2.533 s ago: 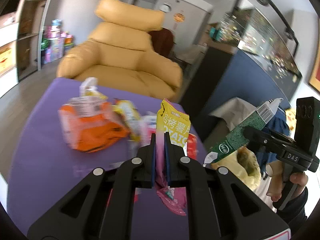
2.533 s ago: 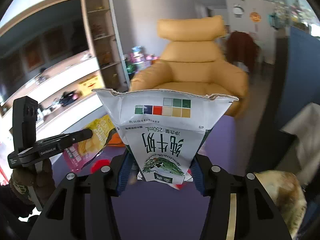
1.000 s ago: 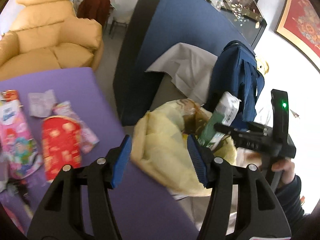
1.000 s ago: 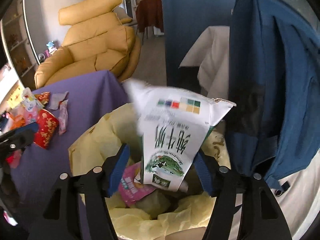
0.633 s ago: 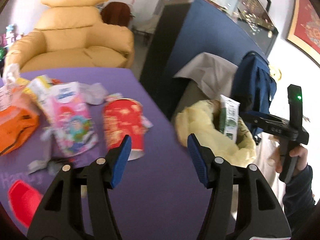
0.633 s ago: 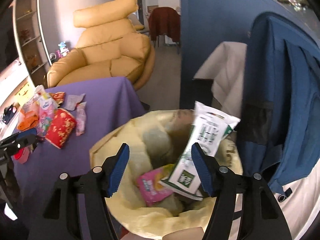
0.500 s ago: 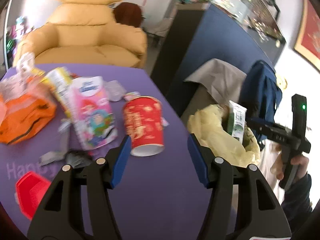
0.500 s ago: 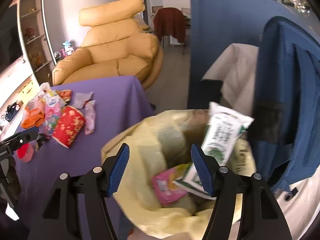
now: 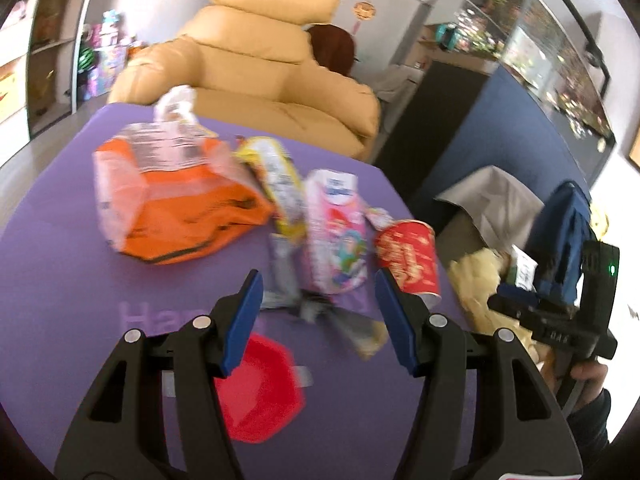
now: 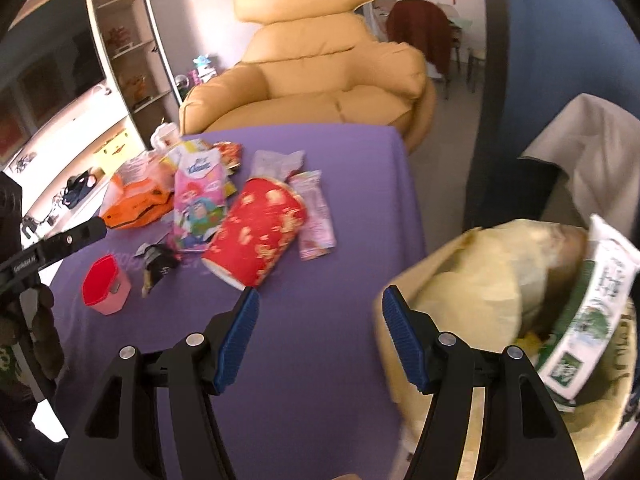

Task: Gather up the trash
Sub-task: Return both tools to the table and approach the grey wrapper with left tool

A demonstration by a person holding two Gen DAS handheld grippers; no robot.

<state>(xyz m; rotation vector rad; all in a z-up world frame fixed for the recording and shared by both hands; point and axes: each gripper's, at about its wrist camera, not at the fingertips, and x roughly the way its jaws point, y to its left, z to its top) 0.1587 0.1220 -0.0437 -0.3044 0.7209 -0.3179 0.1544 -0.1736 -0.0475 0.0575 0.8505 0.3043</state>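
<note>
Litter lies on the purple table (image 10: 360, 184): a red paper cup (image 10: 256, 228) on its side, a pink carton (image 10: 198, 200), an orange bag (image 10: 136, 200), a pink wrapper (image 10: 314, 216) and a small red tub (image 10: 105, 286). My left gripper (image 9: 320, 312) hangs open and empty above grey wrappers (image 9: 288, 276), just short of the pink carton (image 9: 336, 232) and red cup (image 9: 412, 260). My right gripper (image 10: 320, 328) is open and empty over the table's near edge. Right of it, the yellow trash bag (image 10: 480, 292) holds a green-and-white milk carton (image 10: 588, 312).
A yellow armchair (image 10: 320, 80) stands behind the table. A blue partition (image 10: 560, 60) and a grey-draped seat (image 10: 592, 144) are at the right, past the bag. Shelves (image 10: 120, 52) line the left wall. A blue jacket (image 9: 568, 232) hangs behind the bag.
The right gripper let the milk carton drop into the bag and swung left to the table. The left gripper swung from the bag back over the litter, open throughout.
</note>
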